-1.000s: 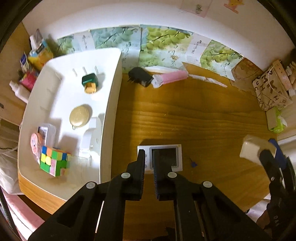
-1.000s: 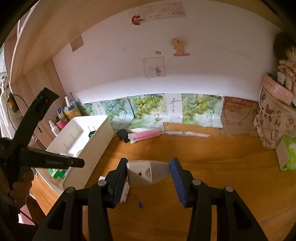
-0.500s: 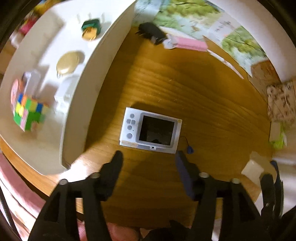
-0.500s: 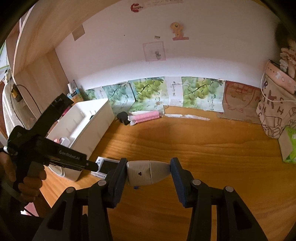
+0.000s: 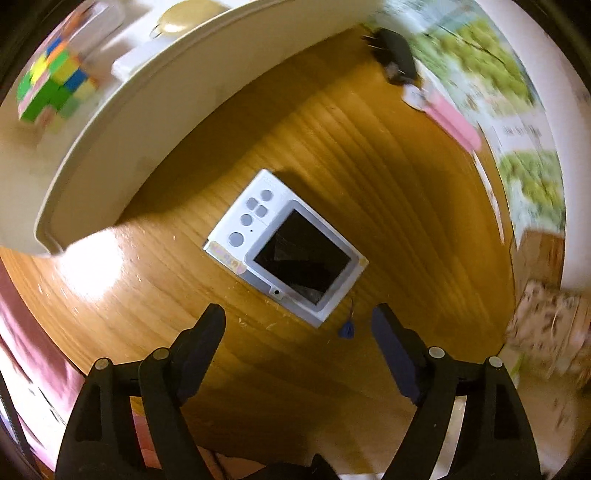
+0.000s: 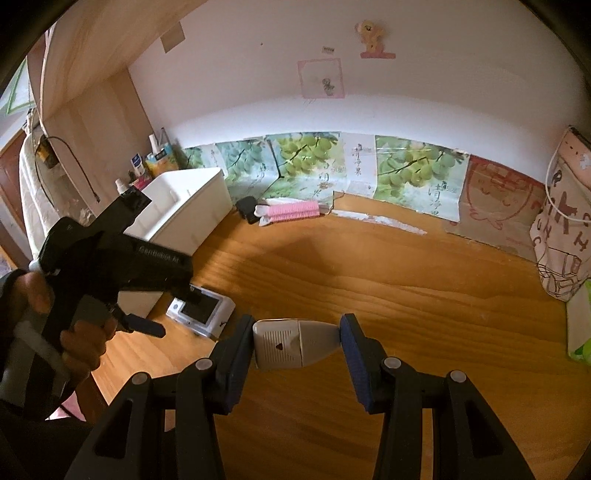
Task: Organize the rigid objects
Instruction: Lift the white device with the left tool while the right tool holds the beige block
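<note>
A small white digital camera [image 5: 286, 247] lies screen up on the wooden desk, next to the white storage bin [image 5: 122, 110]; it also shows in the right wrist view [image 6: 203, 310]. My left gripper [image 5: 299, 332] is open and empty, hovering just above and short of the camera. My right gripper [image 6: 295, 343] is shut on a white plastic gadget [image 6: 291, 343] and holds it above the desk. The bin [image 6: 184, 210] holds a colourful puzzle cube [image 5: 55, 85] and a round tan case [image 5: 181, 18].
A black plug adapter [image 5: 393, 55] and a pink roller [image 5: 448, 118] lie at the back by the grape posters. A patterned bag [image 6: 565, 236] stands at the right. Bottles [image 6: 147, 166] stand behind the bin. The desk's front edge is near my left gripper.
My left gripper opened, tilted down over the camera and turned, so the camera now lies askew in view. My right gripper kept its hold and drifted little.
</note>
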A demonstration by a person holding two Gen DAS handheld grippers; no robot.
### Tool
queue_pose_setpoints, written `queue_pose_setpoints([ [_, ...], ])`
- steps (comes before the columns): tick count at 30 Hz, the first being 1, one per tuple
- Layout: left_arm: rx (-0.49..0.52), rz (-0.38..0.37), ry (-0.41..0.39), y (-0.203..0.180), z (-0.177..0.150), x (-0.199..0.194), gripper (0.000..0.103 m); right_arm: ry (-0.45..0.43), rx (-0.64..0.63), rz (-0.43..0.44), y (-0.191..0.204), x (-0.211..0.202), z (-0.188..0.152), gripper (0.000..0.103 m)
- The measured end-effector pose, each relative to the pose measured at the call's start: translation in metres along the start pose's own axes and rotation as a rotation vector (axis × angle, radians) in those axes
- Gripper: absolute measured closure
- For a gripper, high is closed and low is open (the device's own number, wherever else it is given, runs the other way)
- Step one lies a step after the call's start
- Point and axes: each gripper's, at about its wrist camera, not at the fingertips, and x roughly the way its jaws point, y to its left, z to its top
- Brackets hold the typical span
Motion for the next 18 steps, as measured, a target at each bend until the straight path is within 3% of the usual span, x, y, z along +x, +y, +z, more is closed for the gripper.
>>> queue_pose_setpoints([
  [7, -0.128, 0.017, 0.008, 0.007, 0.01, 0.012, 0.019, 0.035, -0.023, 0.03, -0.006, 0.005, 0.0, 0.056],
  [18, -0.207, 0.056, -0.026, 0.002, 0.03, 0.016, 0.018, 0.072, -0.05, 0.066, -0.012, 0.017, 0.002, 0.056],
])
